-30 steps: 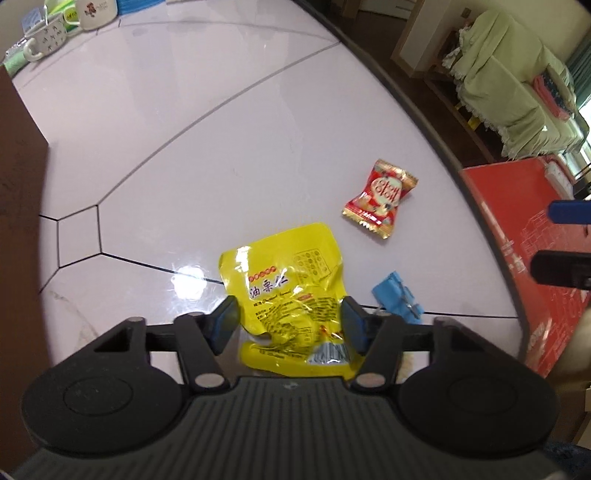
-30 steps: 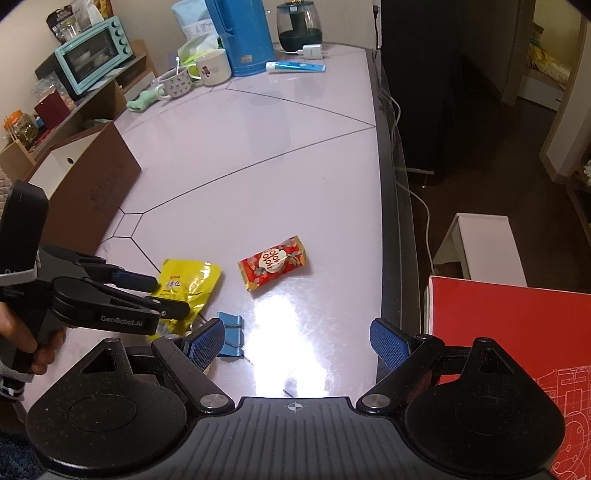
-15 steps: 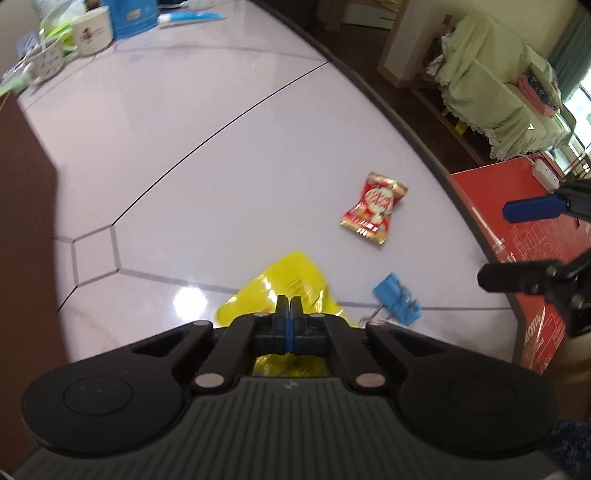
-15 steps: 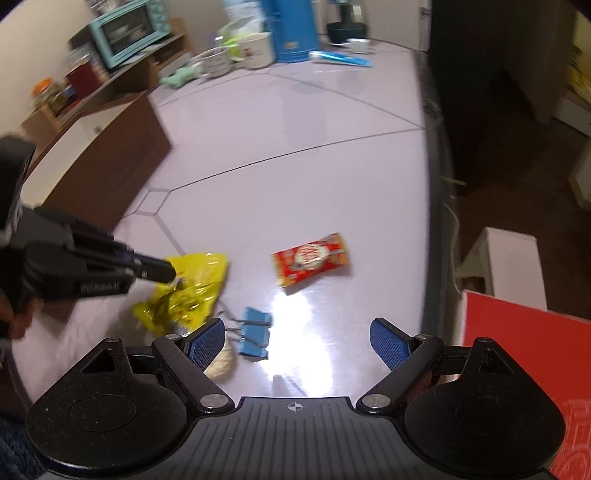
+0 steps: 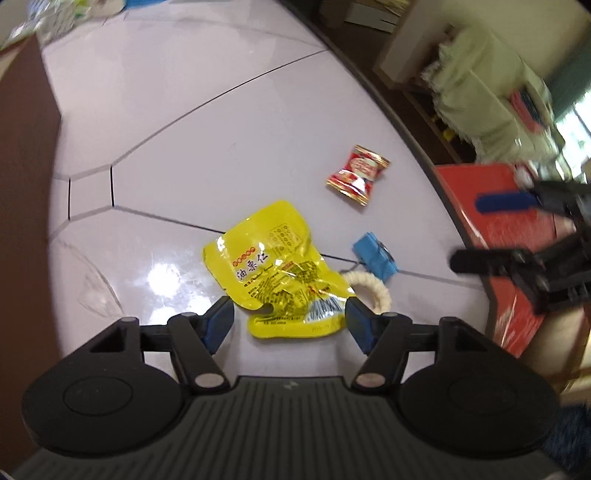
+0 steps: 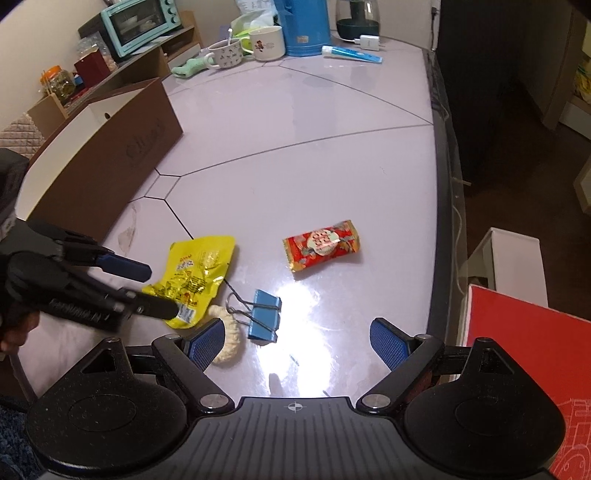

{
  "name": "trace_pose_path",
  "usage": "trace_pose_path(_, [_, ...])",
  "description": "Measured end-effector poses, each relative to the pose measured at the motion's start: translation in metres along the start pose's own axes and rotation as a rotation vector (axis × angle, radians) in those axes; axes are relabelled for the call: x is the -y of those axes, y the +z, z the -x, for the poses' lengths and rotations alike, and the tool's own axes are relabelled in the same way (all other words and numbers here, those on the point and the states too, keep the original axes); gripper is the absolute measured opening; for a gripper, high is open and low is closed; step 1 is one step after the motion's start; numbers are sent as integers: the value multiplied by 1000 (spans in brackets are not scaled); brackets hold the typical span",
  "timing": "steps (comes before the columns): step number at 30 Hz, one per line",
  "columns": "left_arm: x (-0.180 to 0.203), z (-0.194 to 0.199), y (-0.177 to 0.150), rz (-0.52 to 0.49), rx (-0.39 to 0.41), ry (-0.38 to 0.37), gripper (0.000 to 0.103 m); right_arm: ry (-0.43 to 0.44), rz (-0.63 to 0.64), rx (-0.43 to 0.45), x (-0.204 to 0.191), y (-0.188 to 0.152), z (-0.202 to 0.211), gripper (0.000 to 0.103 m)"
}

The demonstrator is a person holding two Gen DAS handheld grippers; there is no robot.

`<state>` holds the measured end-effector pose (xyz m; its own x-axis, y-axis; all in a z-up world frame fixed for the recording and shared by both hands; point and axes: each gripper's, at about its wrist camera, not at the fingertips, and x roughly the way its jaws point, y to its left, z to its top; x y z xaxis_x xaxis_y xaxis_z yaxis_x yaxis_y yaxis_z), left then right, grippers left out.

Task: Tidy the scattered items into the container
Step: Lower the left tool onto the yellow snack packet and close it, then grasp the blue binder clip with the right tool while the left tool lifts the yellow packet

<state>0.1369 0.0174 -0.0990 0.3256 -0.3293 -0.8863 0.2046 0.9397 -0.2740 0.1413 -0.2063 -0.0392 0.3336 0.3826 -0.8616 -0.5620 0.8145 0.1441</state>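
Observation:
A yellow snack packet [image 5: 273, 266] lies crumpled on the white table. Its near end sits between the pads of my left gripper [image 5: 288, 323], whose jaws are opening and do not press it. A cream ring [image 5: 373, 291] pokes out from under its right edge, beside a blue binder clip [image 5: 375, 256]. Farther off lies a red candy packet [image 5: 357, 173]. My right gripper [image 6: 297, 339] hangs open just above the table, with the clip [image 6: 264, 319] and ring [image 6: 231, 343] at its left finger. The brown box [image 6: 110, 147] stands at the left.
A red carton [image 6: 517, 332] sits off the table's right edge [image 6: 441, 221]. At the far end stand mugs [image 6: 266, 42], a blue jug [image 6: 303, 26] and a toothpaste tube [image 6: 351, 53]. The left gripper [image 6: 147, 288] reaches in from the left in the right wrist view.
My left gripper was shut on the yellow packet half a second ago and has opened; the packet lies flat again, shifted, with the cream ring showing. The right gripper has drawn closer to the clip.

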Motion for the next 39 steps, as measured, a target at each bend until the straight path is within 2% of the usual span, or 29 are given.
trace_pose_path(1, [-3, -4, 1, 28, -6, -10, 54, -4, -6, -2, 1, -1, 1, 88])
trace_pose_path(2, [-7, -8, 1, 49, -7, -17, 44, -8, -13, -3, 3, -2, 1, 88])
trace_pose_path(3, [-10, -11, 1, 63, -6, -23, 39, -13, -19, -5, 4, -2, 1, 88])
trace_pose_path(9, [-16, -15, 3, 96, 3, -38, 35, -13, -23, -13, 5, 0, -1, 88])
trace_pose_path(13, [-8, -11, 0, 46, 9, -19, 32, 0, 3, -6, 0, 3, -2, 88])
trace_pose_path(14, [-7, -8, 0, 35, 16, -19, 26, 0, 7, -5, -1, 4, -2, 88])
trace_pose_path(15, [-7, -3, 0, 28, 24, -19, 10, 2, 7, -4, -1, 4, -3, 88])
trace_pose_path(20, [-3, 13, 2, -26, 45, 40, 8, 17, 32, -7, -6, 7, -8, 88])
trace_pose_path(26, [3, 24, 1, -46, 72, 50, 5, 31, 98, 10, -18, 8, -17, 88])
trace_pose_path(28, [3, 32, 2, -53, 83, 62, 5, 43, 127, 7, -22, 9, -22, 69])
trace_pose_path(29, [4, 37, 3, -56, 91, 70, 3, 57, 133, -7, -24, 10, -27, 51])
trace_pose_path(35, [-2, 48, 5, -52, 110, 98, 0, 52, 184, -28, -34, 5, -47, 50])
trace_pose_path(36, [-3, 48, 4, -49, 109, 101, 0, 52, 185, -29, -34, 4, -50, 34])
trace_pose_path(37, [-3, 48, 4, -47, 108, 103, 0, 54, 189, -30, -34, 3, -52, 23])
trace_pose_path(39, [-5, 48, 4, -46, 110, 106, 0, 47, 199, -21, -34, 3, -55, 13])
